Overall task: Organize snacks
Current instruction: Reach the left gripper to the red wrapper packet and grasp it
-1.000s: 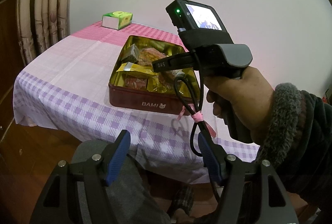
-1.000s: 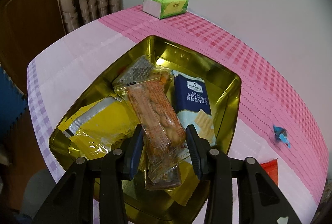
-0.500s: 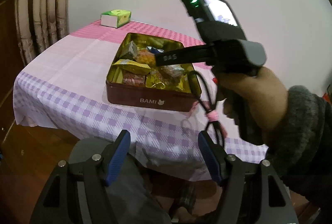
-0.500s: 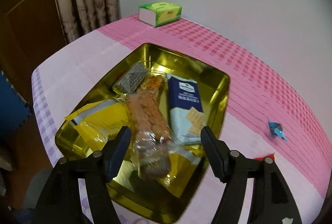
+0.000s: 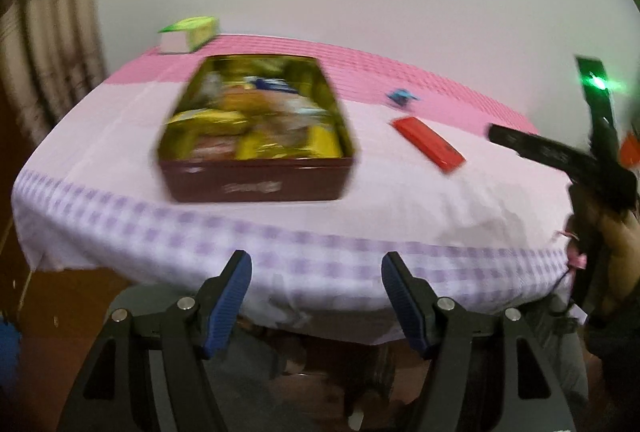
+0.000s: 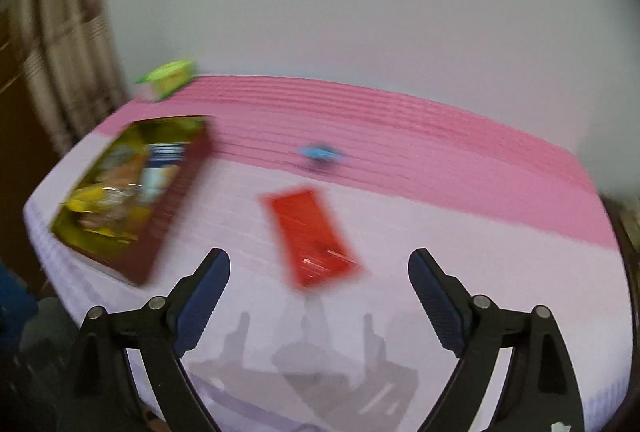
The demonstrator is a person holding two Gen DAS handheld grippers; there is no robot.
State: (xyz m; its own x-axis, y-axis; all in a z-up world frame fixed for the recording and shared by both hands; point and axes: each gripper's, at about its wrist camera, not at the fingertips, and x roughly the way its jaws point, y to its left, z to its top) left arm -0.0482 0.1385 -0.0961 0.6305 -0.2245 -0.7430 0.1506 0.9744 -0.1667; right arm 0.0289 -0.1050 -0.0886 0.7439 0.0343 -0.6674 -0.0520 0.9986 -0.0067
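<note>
The right gripper (image 6: 319, 296) was found with its blue-padded jaws standing wide and nothing between them; they had just been opening. The left gripper (image 5: 316, 296) was held short of the table edge, jaws moderately wide and likewise empty.

Nearest ahead of the right gripper, a flat red rectangular snack packet (image 6: 313, 236) was seen lying loose on the pink-and-lilac checked tablecloth (image 6: 460, 272). Beyond it, a small blue-wrapped sweet (image 6: 320, 152) was also lying loose. Both were judged still to be put away.

To the left, the dark-red rectangular tin with a gold interior (image 5: 256, 187) was observed already holding several wrapped snacks, yellow, orange and blue-and-white among them; detail was lost to blur. The task was therefore judged largely done, with two items outstanding.

At the far corner, a green-and-white carton (image 5: 188, 35) was noted, apart from the tin. No obstruction was seen between the right gripper and the red packet.
</note>
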